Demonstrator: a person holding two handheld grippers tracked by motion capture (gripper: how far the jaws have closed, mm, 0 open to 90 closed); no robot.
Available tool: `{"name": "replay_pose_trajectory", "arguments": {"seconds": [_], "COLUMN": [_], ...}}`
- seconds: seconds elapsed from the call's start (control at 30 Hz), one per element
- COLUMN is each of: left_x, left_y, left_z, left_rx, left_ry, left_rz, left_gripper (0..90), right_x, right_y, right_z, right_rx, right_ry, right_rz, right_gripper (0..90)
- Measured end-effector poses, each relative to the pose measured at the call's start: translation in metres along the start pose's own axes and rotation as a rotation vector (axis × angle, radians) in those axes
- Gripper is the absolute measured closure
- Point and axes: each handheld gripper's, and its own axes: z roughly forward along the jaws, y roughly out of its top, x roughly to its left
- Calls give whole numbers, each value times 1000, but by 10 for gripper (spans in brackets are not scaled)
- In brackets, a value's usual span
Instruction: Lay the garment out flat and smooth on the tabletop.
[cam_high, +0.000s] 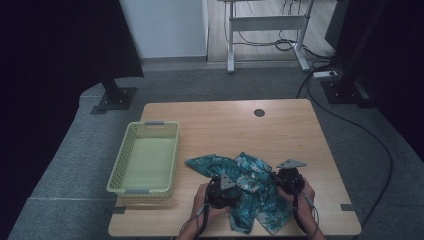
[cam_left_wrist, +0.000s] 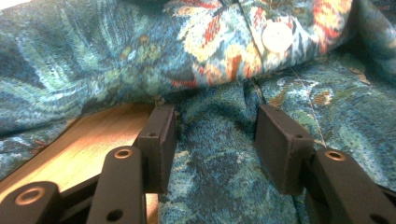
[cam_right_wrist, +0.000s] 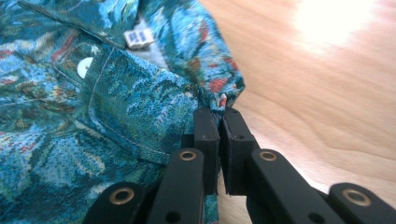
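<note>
With the floral shirt (cam_high: 245, 192) crumpled at the desk's (cam_high: 280, 130) near edge, right of the yellow basket (cam_high: 145, 157), the right gripper (cam_right_wrist: 219, 119) is clenched on its hem while the left gripper (cam_left_wrist: 212, 135) straddles a fold, released; it should probably bite deep before lifting.

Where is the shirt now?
In the high view the shirt lies crumpled on the table's near edge, right of the basket.

From overhead on the person's side, the high view looks forward across the table (cam_high: 280, 125). Both gripper views sit close, sharing the patterned shirt (cam_left_wrist: 93, 70) with it.
</note>
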Motion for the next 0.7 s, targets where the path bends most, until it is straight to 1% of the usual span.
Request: {"name": "replay_pose_trajectory", "arguments": {"seconds": [0.17, 0.3, 0.43, 0.47, 0.5, 0.53, 0.57, 0.6, 0.7], "left_x": [0, 3, 8, 8, 10, 11, 13, 13, 15], "left_y": [-1, -5, -10, -10, -11, -12, -13, -13, -16], "left_z": [-2, -8, -14, -14, -16, -18, -20, -20, -23], "left_rx": [8, 21, 32, 32, 36, 40, 43, 43, 45], "left_ry": [-2, -21, -40, -40, -43, -42, -41, -41, -40], "left_rz": [10, 29, 41, 41, 44, 46, 46, 46, 45], "left_gripper": [491, 492, 493, 495, 495, 496, 496, 497, 496], "right_x": [-10, -23, -40, -40, -44, -55, -58, -58, -69], "right_y": [1, 0, -4, -4, -6, -10, -11, -11, -16], "right_z": [-10, -16, -20, -20, -21, -22, -22, -22, -23], "right_rx": [-16, -9, -2, -2, 0, 4, 5, 5, 5], "right_ry": [-54, -89, -125, -125, -134, -156, -162, -162, -185], "right_rz": [8, 19, 53, 53, 62, 86, 93, 93, 122], "right_gripper": [854, 855, 855, 855, 855, 855, 855, 855, 855]}}
